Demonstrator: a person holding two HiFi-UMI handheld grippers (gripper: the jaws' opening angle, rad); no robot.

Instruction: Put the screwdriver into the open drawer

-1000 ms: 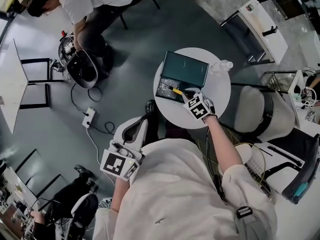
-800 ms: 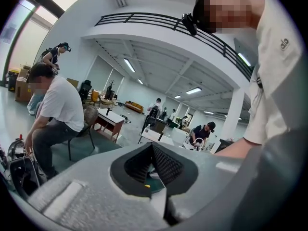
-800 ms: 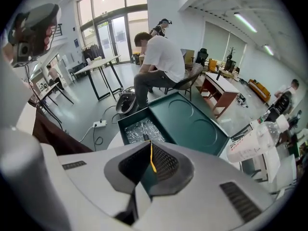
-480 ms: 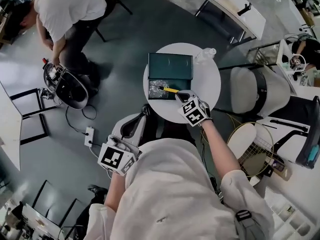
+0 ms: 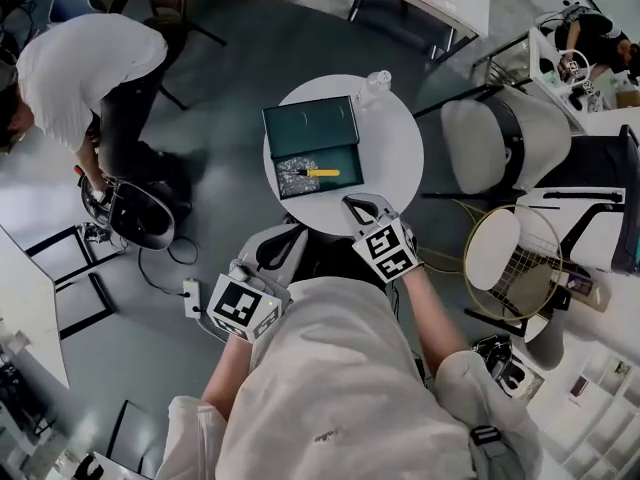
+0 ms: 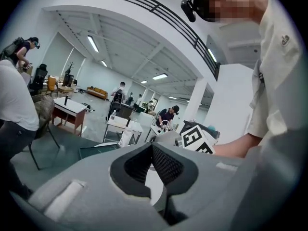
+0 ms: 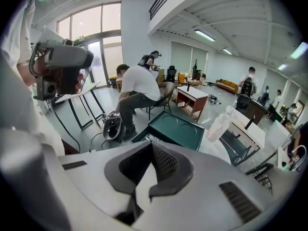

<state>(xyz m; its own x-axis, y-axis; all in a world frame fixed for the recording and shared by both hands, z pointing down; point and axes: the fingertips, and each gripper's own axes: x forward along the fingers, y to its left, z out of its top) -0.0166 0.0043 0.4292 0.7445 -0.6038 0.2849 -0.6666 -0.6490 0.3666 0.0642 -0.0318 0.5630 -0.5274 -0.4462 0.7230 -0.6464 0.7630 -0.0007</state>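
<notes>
The screwdriver (image 5: pixel 322 172), with a yellow handle, lies inside the open drawer (image 5: pixel 300 178) of a dark green box (image 5: pixel 310 128) on the round white table (image 5: pixel 390 158). My right gripper (image 5: pixel 356 204) hovers at the table's near edge, a short way from the drawer, shut and holding nothing. My left gripper (image 5: pixel 284 238) stays low at the near left of the table, also shut and empty. In the right gripper view the jaws of my right gripper (image 7: pixel 151 143) meet in front of the green box (image 7: pixel 175 129). The left gripper (image 6: pixel 151 144) has its pads touching.
A clear plastic bottle (image 5: pixel 375 83) stands at the table's far edge. A white chair (image 5: pixel 500 143) and a round wire stool (image 5: pixel 510 263) are to the right. A person (image 5: pixel 80 78) bends over at the far left, near floor cables and a power strip (image 5: pixel 190 293).
The right gripper let go of the screwdriver, which now lies in the drawer, and drew back toward the table's near edge. The head view has shifted.
</notes>
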